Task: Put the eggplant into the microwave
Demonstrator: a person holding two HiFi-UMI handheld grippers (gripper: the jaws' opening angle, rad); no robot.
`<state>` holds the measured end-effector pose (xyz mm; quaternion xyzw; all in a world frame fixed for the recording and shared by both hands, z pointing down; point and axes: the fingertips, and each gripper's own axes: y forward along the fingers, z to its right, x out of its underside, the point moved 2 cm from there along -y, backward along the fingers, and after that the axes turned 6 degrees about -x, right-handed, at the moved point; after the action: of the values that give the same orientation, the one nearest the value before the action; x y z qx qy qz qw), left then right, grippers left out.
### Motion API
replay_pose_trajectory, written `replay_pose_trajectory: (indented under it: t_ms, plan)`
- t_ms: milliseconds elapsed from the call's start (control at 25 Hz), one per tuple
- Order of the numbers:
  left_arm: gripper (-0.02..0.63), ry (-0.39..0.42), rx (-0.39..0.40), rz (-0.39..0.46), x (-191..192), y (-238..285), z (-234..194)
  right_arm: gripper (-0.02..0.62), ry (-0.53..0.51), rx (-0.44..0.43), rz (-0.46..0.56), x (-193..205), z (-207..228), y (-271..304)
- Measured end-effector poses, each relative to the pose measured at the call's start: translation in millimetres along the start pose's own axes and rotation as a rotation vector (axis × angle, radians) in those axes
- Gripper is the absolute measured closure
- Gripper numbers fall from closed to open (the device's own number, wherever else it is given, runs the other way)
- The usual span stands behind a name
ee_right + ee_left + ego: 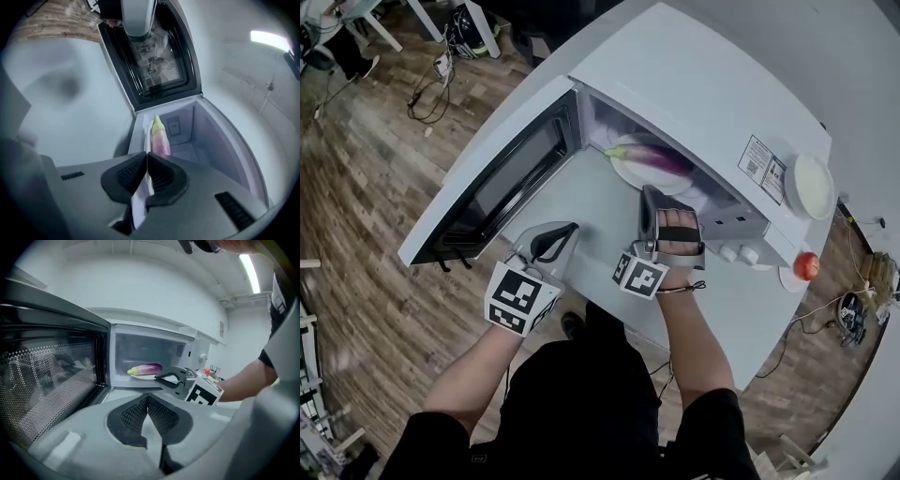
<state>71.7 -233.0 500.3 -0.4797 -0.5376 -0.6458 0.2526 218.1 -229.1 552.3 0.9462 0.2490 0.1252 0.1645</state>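
Far out at nine o'clock in the head view, the door of the white microwave hangs wide open, its dark mesh window facing the wooden floor. Just right of it, around seven o'clock from the cavity mouth, the left tool hovers over the white surface. Its own view settles the matter: jaws pressed together tip to tip, nothing caught between them. Moving right to the centre, here's the eggplant, purple with a pale green end, lying inside the microwave on a white plate. Its green end points to nine o'clock, toward the door side. At six o'clock from the plate comes the right tool, reaching in at the cavity mouth. The right tool view shows the plate's thin white rim running straight between the ribbed pads, so this tool is clamped on the plate's near edge, with the eggplant just beyond the tips. The left tool view agrees, with the curved jaws pinching the rim at the plate's three o'clock side. Further right, at three o'clock on the microwave's top, sits a round white dish. Below it, toward four o'clock, a small red round thing rests near the surface's edge.
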Motion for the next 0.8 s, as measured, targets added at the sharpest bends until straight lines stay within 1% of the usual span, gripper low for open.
replay_pose_trajectory:
  t_ms: [120,240,280,320,440,520,680,800]
  plan:
    - [0.597,-0.001,0.008,-0.013,-0.8,5.8,-3.0,0.569,0.03,-0.027,-0.02,1.1,1.5,7.9]
    - [0.597,-0.004,0.016,-0.019,-2.9,11.2,-5.0,0.556,0.077,-0.068,-0.004,-1.1,4.1,10.0]
    - [0.597,-0.005,0.019,-0.02,-4.0,12.8,-5.4,0.535,0.097,-0.08,0.002,-1.2,5.0,10.6]
    - [0.597,-0.005,0.022,-0.021,-4.9,14.1,-5.5,0.528,0.12,-0.091,0.002,-0.4,5.7,11.8]
    - [0.597,-0.003,0.03,-0.027,-5.8,17.2,-5.2,0.528,0.2,-0.122,-0.014,5.0,8.9,19.1]
    - [0.597,-0.005,0.029,-0.03,-6.7,17.7,-5.1,0.526,0.231,-0.134,-0.012,6.2,12.1,21.7]
    - [0.597,-0.01,0.022,-0.039,-5.2,13.8,-6.7,0.499,0.229,-0.151,0.044,-4.6,11.2,14.0]
    - [0.597,-0.011,0.015,-0.043,-4.3,11.9,-9.2,0.502,0.223,-0.145,0.086,-15.4,11.4,9.2]
